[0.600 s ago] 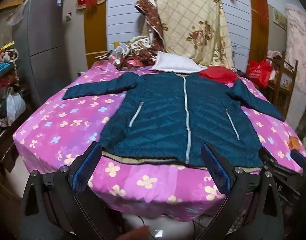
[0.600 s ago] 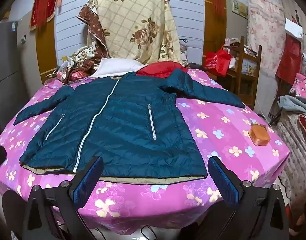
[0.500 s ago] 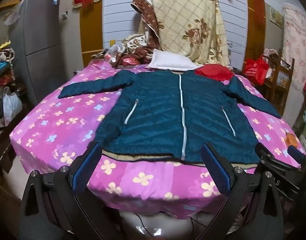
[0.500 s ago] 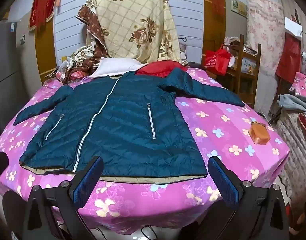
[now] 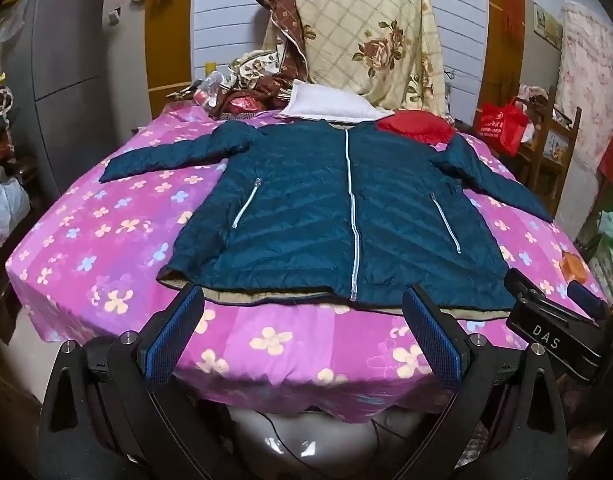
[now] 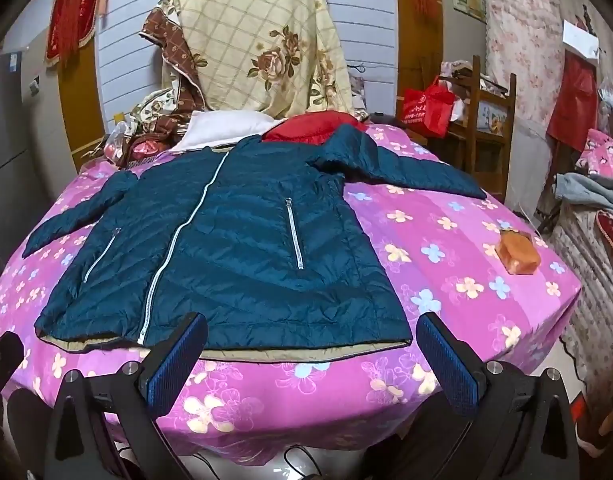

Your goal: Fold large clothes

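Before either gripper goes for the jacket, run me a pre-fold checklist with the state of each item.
1. Teal quilted jacket lies flat, front up, on the pink floral bedspread: ok.
2. Front zipper closed along its length: ok.
3. Both sleeves spread outward, left sleeve, right sleeve: ok.
4. Left gripper open, nothing between its jaws: ok.
5. Right gripper open, nothing between its jaws: ok.
6. Nothing lying on the jacket: not ok, the red garment sits at the collar and right shoulder; whether it overlaps, cannot tell.
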